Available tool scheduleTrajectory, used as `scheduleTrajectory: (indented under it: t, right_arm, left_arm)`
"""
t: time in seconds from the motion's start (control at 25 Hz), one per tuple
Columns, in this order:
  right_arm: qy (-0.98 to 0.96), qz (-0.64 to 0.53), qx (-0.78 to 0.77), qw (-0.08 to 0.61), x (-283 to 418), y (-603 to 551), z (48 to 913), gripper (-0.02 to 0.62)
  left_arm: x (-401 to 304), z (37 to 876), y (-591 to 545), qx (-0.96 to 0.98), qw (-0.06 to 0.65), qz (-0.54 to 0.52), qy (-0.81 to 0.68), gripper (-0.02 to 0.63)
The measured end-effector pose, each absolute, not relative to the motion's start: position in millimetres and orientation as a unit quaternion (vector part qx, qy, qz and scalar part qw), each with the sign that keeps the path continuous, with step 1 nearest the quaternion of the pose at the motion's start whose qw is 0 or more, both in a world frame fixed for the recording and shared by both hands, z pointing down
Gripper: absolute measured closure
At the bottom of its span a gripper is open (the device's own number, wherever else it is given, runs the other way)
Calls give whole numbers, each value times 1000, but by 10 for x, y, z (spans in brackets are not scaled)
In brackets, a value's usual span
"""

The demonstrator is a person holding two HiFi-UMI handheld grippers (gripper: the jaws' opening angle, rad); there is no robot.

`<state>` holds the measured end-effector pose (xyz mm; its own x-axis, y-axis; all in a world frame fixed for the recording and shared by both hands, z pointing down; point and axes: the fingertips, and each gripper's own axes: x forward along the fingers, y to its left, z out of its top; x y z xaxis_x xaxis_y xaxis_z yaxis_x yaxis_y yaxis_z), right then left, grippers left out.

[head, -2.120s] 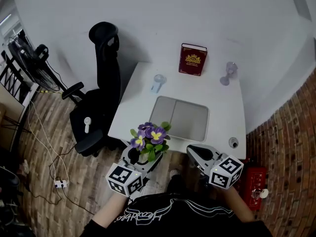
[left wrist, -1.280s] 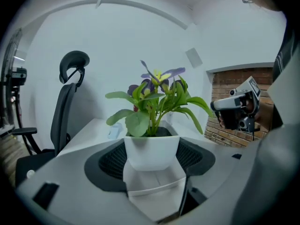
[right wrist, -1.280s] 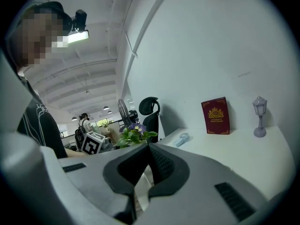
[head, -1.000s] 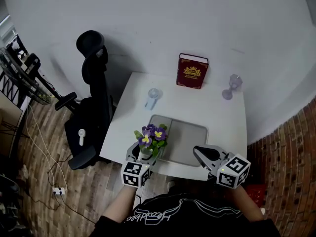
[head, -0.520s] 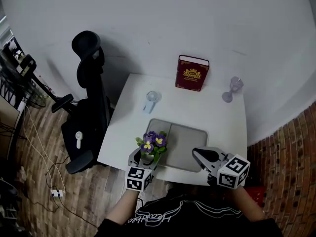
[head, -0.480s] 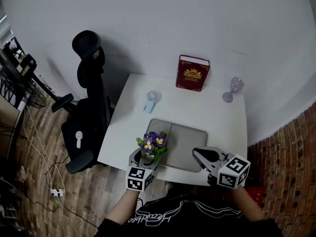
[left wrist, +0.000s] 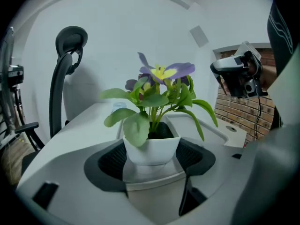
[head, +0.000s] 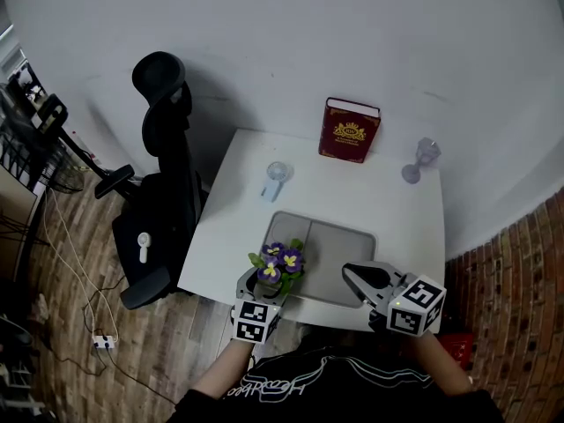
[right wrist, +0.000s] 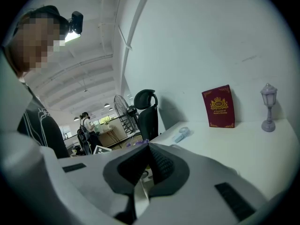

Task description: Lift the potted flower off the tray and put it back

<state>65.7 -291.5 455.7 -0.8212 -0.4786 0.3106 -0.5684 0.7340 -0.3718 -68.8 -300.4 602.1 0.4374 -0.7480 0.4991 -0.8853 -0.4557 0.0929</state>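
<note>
A potted flower (head: 280, 264) with purple and yellow blooms and green leaves sits in a small white pot (left wrist: 151, 149). My left gripper (head: 268, 283) is shut on the pot, one pad on each side (left wrist: 151, 157). It holds the pot upright at the front left corner of the grey tray (head: 333, 248); I cannot tell whether the pot touches anything. In the left gripper view the tray (left wrist: 206, 125) lies behind and to the right of the pot. My right gripper (head: 355, 278) hovers at the tray's front right edge, shut (right wrist: 148, 163) with nothing between its pads.
On the white table (head: 401, 223) a dark red book (head: 350, 130) stands at the back. A purple lamp figure (head: 423, 159) is at the back right, and a pale blue hand fan (head: 275, 180) lies behind the tray. A black office chair (head: 163, 174) stands left of the table.
The left gripper has carried the flower from off the table's front edge forward and right to the tray's front left corner. The right gripper has hardly moved.
</note>
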Motion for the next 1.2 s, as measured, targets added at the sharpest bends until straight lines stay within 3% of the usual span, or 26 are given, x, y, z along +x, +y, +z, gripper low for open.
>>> scheduleTrajectory:
  t: [0.76,1.2]
  right_arm:
    - [-925,245,274,98,438,-2541,4640,592]
    - [-933,232,267,73,303,-1891,4487,592]
  left_arm:
    - [-729,5945,-2845,851,182,194,-454,256]
    - [-983,5375,-2209,867,196,139,-438,259]
